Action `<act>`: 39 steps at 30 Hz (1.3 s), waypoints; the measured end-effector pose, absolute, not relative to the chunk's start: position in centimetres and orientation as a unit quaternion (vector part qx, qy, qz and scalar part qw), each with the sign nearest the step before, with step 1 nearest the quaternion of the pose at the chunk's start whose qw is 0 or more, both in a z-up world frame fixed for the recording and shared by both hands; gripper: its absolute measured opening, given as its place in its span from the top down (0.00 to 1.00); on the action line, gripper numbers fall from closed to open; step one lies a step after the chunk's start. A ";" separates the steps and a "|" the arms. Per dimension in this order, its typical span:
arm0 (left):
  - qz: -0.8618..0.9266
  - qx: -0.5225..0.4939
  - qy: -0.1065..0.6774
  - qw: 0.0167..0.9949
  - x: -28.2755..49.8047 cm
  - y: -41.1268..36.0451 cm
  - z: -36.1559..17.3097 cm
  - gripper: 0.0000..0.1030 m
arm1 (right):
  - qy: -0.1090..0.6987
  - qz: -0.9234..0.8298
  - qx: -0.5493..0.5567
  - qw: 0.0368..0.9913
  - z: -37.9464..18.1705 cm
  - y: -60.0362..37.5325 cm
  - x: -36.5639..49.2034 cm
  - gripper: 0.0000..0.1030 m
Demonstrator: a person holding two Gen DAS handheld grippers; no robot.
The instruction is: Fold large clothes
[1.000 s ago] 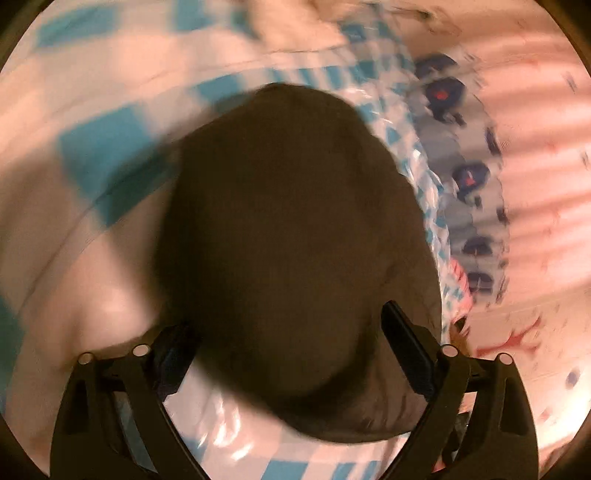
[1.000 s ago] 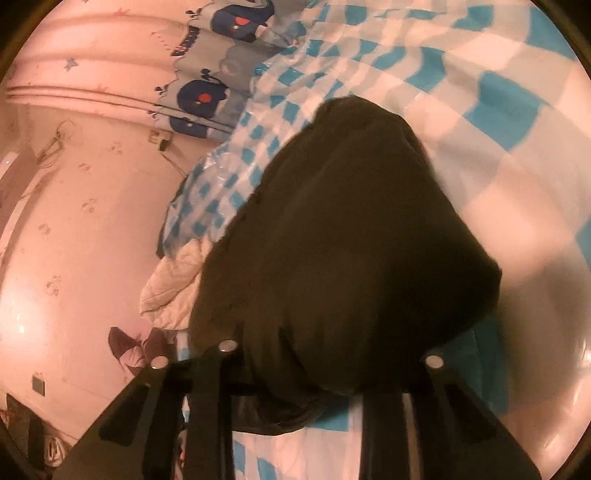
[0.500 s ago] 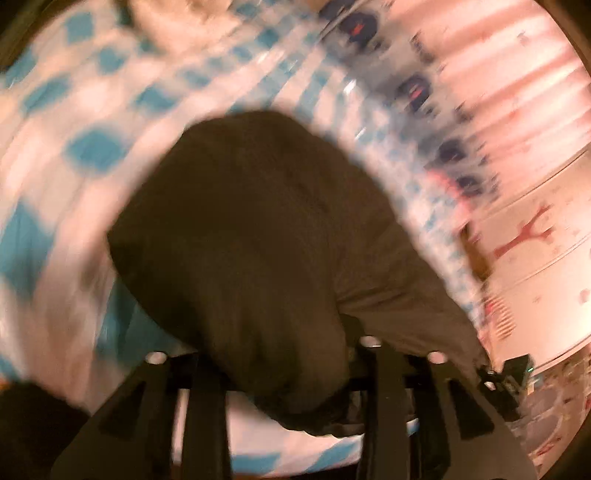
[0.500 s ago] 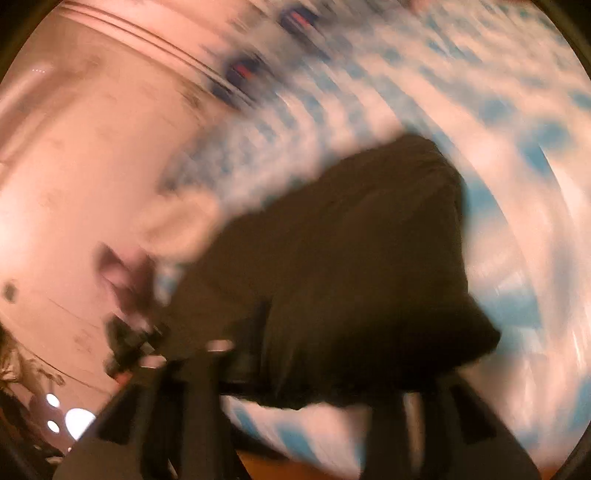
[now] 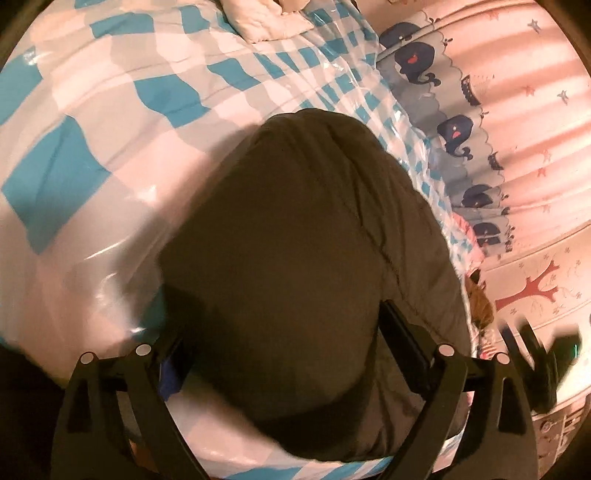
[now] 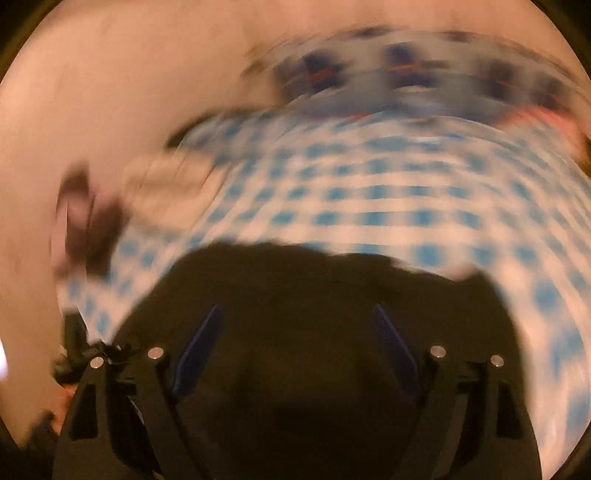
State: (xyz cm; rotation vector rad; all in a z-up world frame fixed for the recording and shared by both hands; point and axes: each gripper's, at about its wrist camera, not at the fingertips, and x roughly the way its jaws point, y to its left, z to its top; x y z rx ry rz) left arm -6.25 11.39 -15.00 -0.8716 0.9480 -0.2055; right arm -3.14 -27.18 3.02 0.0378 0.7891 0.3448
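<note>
Blue-and-white checked plastic sheet [image 5: 122, 122] covers the bed, with a whale-print curtain [image 5: 454, 133] at 2 o'clock and a white quilt [image 5: 266, 18] at 12 o'clock in the left wrist view. Dark garment [image 5: 295, 258] lies bunched in a thick folded mound on the sheet, filling the middle of that view and running down to 6 o'clock. Left tool [image 5: 284, 347] has its jaws opening, spread wide to either side of the mound; the cloth sits between them, but the pads do not seem to press on it. Right tool [image 6: 295, 336] is also opening, jaws wide over the garment [image 6: 314, 332], nothing pinched; its view is badly smeared, so finer detail cannot be told. The step in hand looks like letting go after laying a fold. To do it well, both tools should lift clear without snagging the cloth, then the mound wants flattening and its edges squaring before the next fold, since the slick sheet may let it slide. Against a second ago, the right tool, then clamped on the near edge of the garment, has released it, and its view has swung from the wall side to across the bed; the left tool, closer-set half a second ago, is wide again, and the mound sits nearer and lower.
</note>
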 end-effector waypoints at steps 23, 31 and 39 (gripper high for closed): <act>-0.105 -0.416 0.420 0.800 -4.4 11.3 -15.0 0.13 | 0.521 0.136 -0.009 0.843 -9.0 -20.2 11.4 0.07; -0.105 -0.431 0.402 0.801 -3.7 10.3 -14.5 0.12 | 0.463 0.085 -0.097 0.877 -5.8 -23.8 0.7 0.07; -0.121 -0.399 0.389 0.821 -3.7 7.9 -13.0 0.38 | 0.425 0.087 -0.039 0.900 -3.9 -26.9 -2.1 0.07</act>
